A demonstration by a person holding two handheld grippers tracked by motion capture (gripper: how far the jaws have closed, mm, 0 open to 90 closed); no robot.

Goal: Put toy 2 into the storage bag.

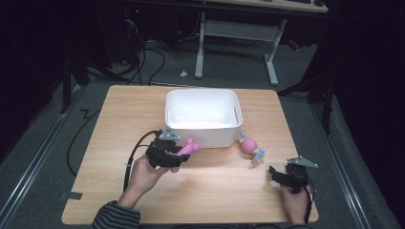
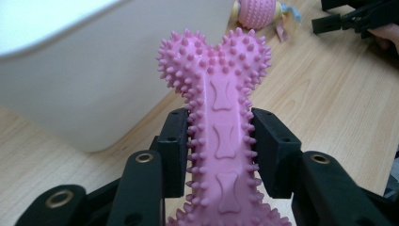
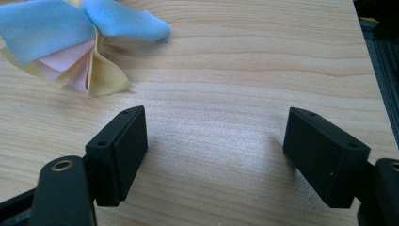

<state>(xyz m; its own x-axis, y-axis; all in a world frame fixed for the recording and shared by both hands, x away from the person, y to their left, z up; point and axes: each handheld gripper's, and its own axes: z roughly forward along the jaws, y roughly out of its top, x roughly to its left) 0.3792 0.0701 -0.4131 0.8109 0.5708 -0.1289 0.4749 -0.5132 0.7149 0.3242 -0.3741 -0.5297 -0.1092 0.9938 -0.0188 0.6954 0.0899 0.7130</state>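
The left gripper holds the pink spiky bone toy; in the left gripper view its jaws press on the narrow shaft of the bone from both sides, and the knobbed head stands out beyond them. In the high view the toy is above the bench, just at the front wall of the white bin, toward 7 o'clock from the bin's middle. So the step in hand, as I judge it, is the carrying of the bone to the bin: the grasp is made, and the toy is not yet over the rim.

The next move needs a lift high enough for the head of the bone to pass the front rim, then a travel toward 1 o'clock until the toy hangs over the inside of the bin. Only there should the jaws part. The soft spikes may catch on the rim if the lift is too low.

The right gripper rests near the 4 o'clock corner of the bench, with its jaws wide and nothing between them. The pink ball toy with cloth tails lies on the bench at about 10 o'clock from this gripper, near the bin's right front corner; its blue, pink and yellow cloth is close in front of the open jaws. It seems the likely next thing to pick up.
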